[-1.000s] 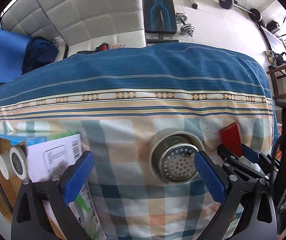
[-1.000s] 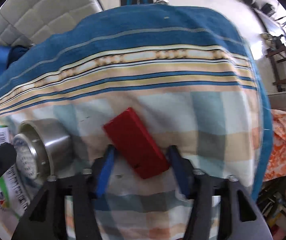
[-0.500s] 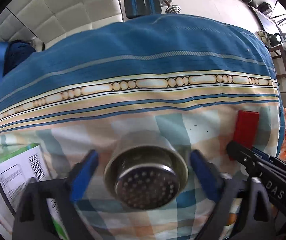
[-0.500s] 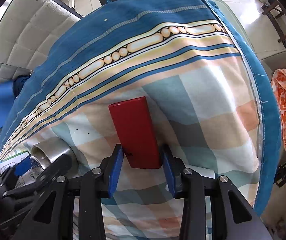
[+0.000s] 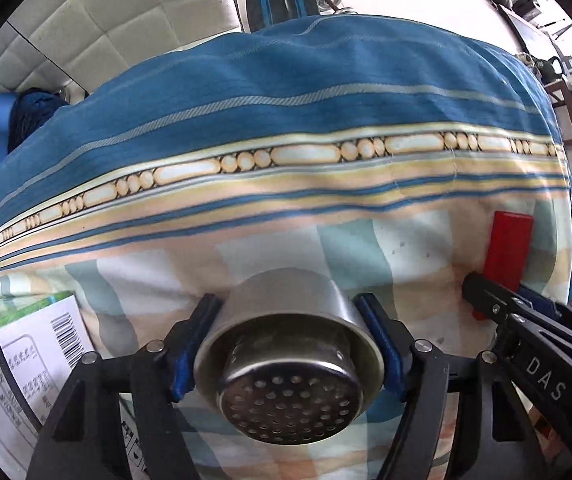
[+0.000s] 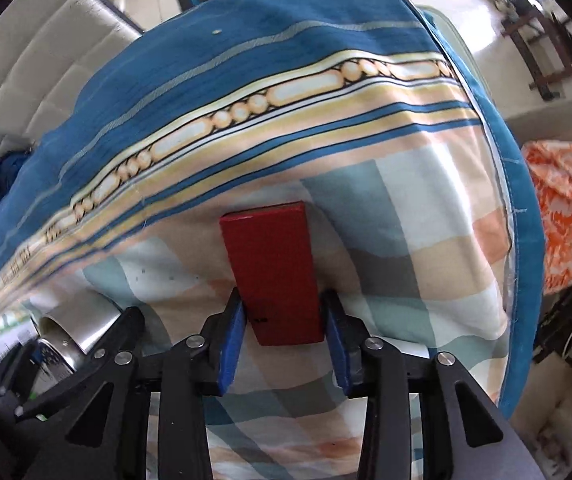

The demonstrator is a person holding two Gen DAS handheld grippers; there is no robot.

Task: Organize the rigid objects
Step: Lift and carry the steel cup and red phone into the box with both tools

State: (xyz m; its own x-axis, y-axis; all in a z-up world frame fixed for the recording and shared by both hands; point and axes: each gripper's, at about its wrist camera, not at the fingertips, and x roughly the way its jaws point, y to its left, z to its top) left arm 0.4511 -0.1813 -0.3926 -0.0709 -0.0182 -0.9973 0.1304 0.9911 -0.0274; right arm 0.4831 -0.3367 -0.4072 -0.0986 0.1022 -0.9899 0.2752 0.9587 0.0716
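A round steel strainer cup (image 5: 288, 344) with a perforated end lies on the checked bedsheet (image 5: 269, 248). My left gripper (image 5: 288, 332) is shut on it, blue pads against both its sides. A flat red box (image 6: 273, 272) lies on the sheet to the right. My right gripper (image 6: 281, 320) is shut on its near end, pads touching both long sides. The red box (image 5: 506, 248) and the right gripper's black fingers (image 5: 526, 320) also show in the left wrist view. The strainer cup (image 6: 73, 332) shows at the lower left of the right wrist view.
A white carton with a barcode (image 5: 33, 364) lies at the left on the sheet. The bed's right edge (image 6: 526, 208) drops off beside an orange patterned cloth (image 6: 570, 208). A padded white headboard (image 5: 105, 28) and dumbbells on the floor (image 5: 334, 0) lie beyond the bed.
My left gripper moved forward and closed its jaws onto the strainer cup. My right gripper turned the red box straight and closed on its near end.
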